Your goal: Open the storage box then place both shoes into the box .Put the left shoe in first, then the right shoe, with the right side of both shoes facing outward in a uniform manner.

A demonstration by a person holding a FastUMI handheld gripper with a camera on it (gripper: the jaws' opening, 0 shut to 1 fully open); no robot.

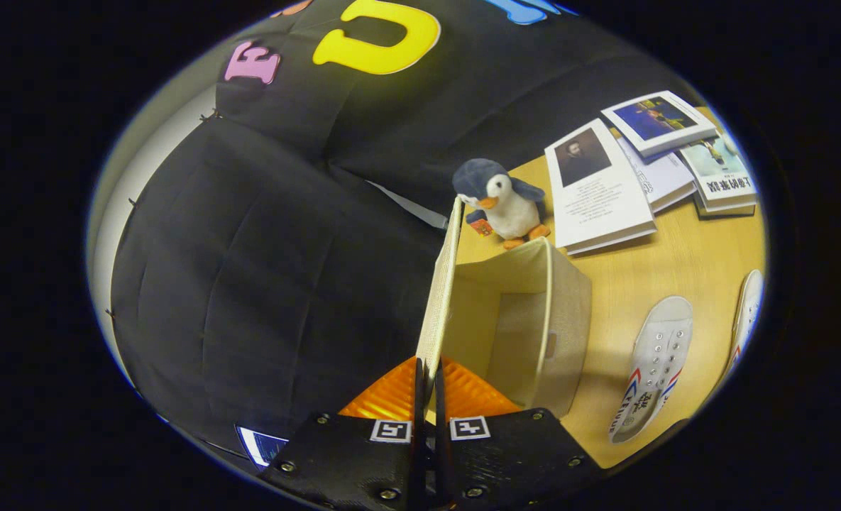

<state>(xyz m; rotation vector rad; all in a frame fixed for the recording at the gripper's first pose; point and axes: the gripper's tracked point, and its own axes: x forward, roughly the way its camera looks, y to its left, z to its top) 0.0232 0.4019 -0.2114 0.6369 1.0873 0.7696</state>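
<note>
My gripper (428, 387) is shut on the beige fabric lid (441, 291) of the storage box, both fingers pinching its near edge. The lid stands raised almost on edge, running away from the fingers. To its right the beige storage box (558, 312) sits open on the wooden table, its inside bare. A white sneaker (653, 365) with red and blue stripes lies on the table right of the box. A second white shoe (746, 312) lies farther right, only partly seen.
A plush penguin (503, 202) stands just beyond the box. Several books (597, 188) lie spread on the wooden table (683, 262) beyond the shoes. The booth's black cloth wall closes off the left side and the back.
</note>
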